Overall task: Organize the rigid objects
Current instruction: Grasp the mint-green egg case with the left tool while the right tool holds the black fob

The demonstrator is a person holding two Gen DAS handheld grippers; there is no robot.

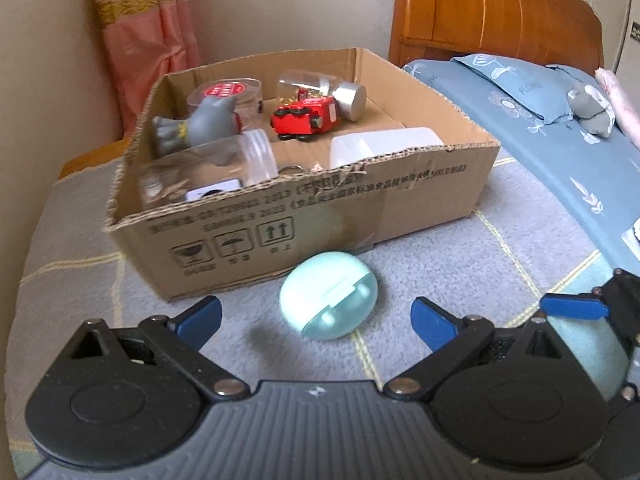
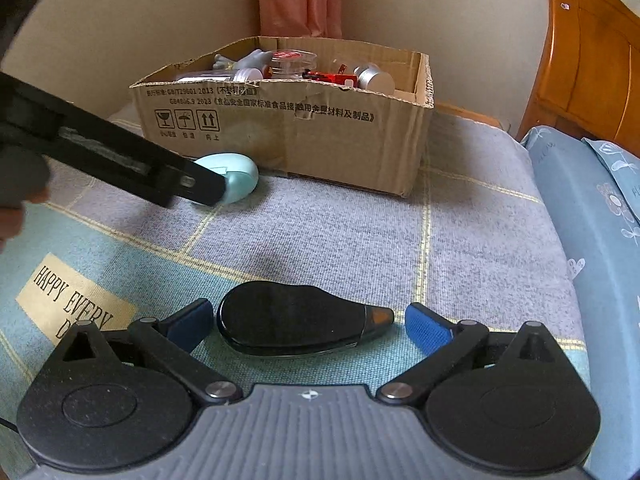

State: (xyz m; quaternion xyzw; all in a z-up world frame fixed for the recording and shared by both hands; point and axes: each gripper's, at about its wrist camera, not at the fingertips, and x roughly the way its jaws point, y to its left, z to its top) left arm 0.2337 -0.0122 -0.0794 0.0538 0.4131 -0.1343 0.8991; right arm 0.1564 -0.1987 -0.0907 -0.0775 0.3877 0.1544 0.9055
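The mint case [image 1: 329,295] is framed low-centre by the left gripper [image 1: 316,316], jaws spread; the black device [image 2: 296,318] is flanked by the right gripper [image 2: 308,322], jaws spread.

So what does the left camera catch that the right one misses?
Only the left view shows the grey plush toy on the blue pillow and the white plastic container in the box. Only the right view shows the glossy black teardrop-shaped device between the open right gripper fingers, plus the "HAPPY EVERY" label. Both show the cardboard box and mint-green oval case, with the left gripper open.
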